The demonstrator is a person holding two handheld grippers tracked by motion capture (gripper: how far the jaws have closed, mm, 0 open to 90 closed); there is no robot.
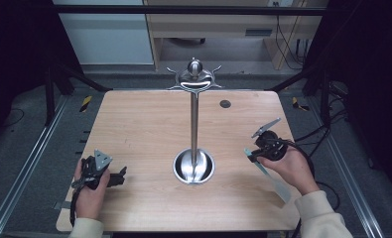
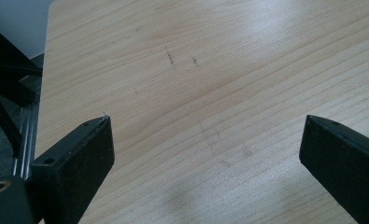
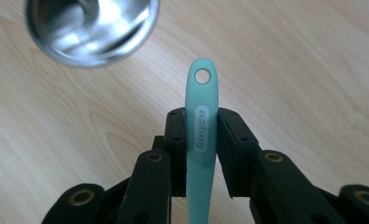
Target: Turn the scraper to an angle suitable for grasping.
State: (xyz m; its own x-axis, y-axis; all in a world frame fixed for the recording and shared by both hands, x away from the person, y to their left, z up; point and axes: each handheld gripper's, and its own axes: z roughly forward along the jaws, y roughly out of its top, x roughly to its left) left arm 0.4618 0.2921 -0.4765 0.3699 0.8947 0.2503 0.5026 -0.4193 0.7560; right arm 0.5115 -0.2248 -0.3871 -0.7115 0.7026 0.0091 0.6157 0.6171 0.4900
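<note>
**Teal utensil clamped in right claw**

Left claw (image 2: 205,154) stands wide apart over bare table (image 2: 219,70), holding nothing. Right claw (image 3: 202,140) is clamped on the teal utensil handle (image 3: 201,121), its pale label not surely readable; steel stand base (image 3: 91,28) up-left.

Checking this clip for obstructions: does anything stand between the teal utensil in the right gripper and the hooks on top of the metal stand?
Nothing visible does. The right gripper is shut on the teal utensil, handle hole free. Bare table lies between it and the metal stand; the hooks carry nothing. The left gripper rests apart, open.
</note>
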